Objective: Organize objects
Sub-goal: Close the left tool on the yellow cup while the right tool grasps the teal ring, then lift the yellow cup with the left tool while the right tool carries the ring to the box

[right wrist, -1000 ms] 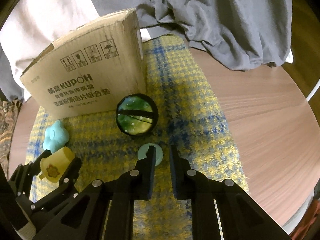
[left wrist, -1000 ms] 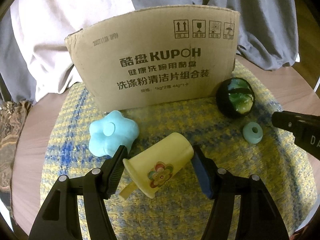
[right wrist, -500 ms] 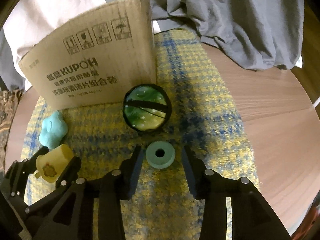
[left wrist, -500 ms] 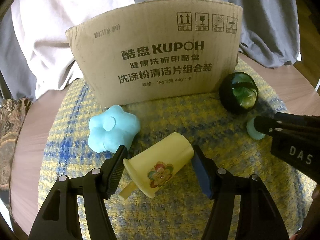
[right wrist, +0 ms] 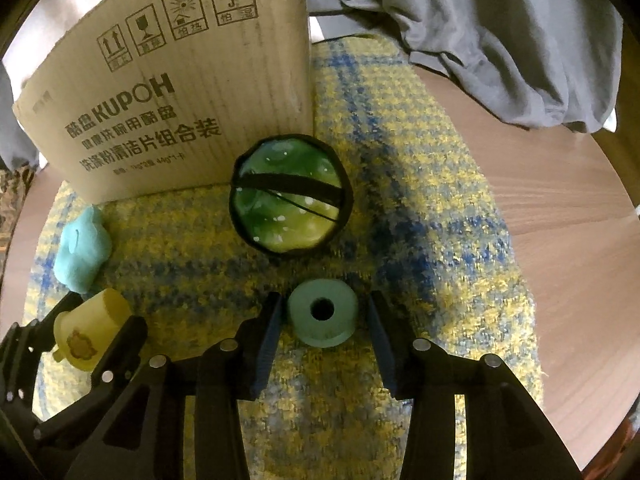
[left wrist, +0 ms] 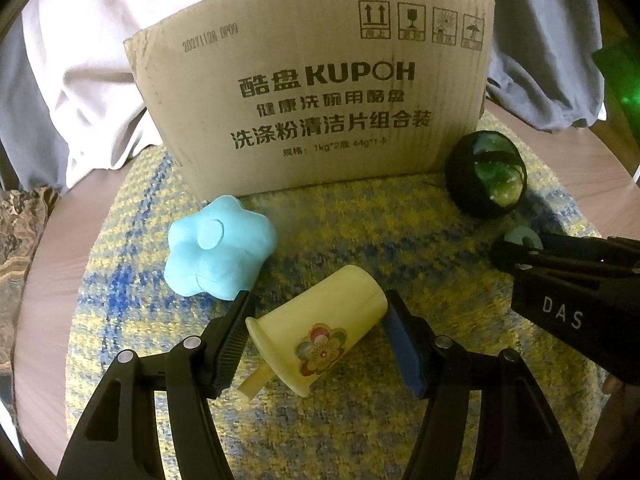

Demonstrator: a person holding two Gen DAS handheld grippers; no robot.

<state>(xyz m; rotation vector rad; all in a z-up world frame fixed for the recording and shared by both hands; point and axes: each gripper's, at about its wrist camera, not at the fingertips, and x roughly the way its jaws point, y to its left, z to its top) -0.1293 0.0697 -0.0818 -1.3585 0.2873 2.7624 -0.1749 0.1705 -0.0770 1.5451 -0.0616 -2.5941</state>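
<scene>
two grippers low in frame: my left gripper (left wrist: 316, 340) clamps the lying yellow cup (left wrist: 320, 338); my right gripper (right wrist: 322, 326) is opening, teal ring (right wrist: 322, 314) between its jaws, untouched.

Both grippers angle steeply downward; the left gripper (left wrist: 316, 340) looks clamped, while the right gripper's (right wrist: 322, 326) fingers (right wrist: 267, 334) are opening.

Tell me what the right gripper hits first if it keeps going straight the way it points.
The right gripper, jaws opening, already straddles the green ring. It would probably meet the yellow-and-blue mat under the ring first; depth is unclear.
</scene>
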